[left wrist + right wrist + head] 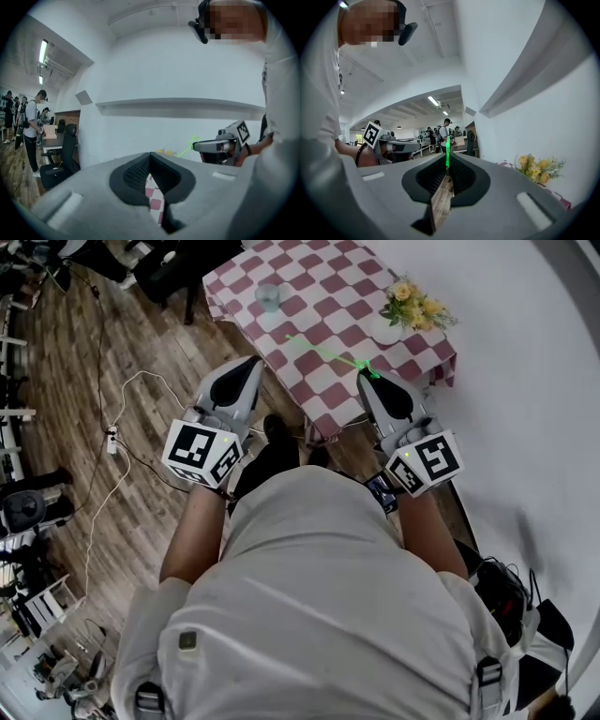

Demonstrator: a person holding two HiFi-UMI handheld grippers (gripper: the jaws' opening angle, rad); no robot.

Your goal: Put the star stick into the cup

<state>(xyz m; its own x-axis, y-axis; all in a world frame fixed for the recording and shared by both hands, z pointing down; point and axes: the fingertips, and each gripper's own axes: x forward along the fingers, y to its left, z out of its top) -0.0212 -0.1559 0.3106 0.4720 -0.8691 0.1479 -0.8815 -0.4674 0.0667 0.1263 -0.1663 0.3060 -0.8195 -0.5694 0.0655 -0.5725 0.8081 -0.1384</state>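
Note:
A thin green star stick (323,352) juts from my right gripper (367,377), which is shut on its near end; the stick reaches out over the red-and-white checked table (328,296). In the right gripper view the stick (447,154) stands up between the closed jaws. The clear cup (268,296) stands upright near the table's far left side, well beyond the stick's tip. My left gripper (251,365) hovers at the table's near left edge, shut and holding nothing. From the left gripper view, the right gripper (220,146) and the stick (187,149) show at right.
A yellow flower bouquet (415,306) lies on a white dish at the table's right side. White wall runs along the right. Cables (112,437) trail over the wooden floor at left. Black chairs (169,268) stand behind the table; several people (33,131) stand far off.

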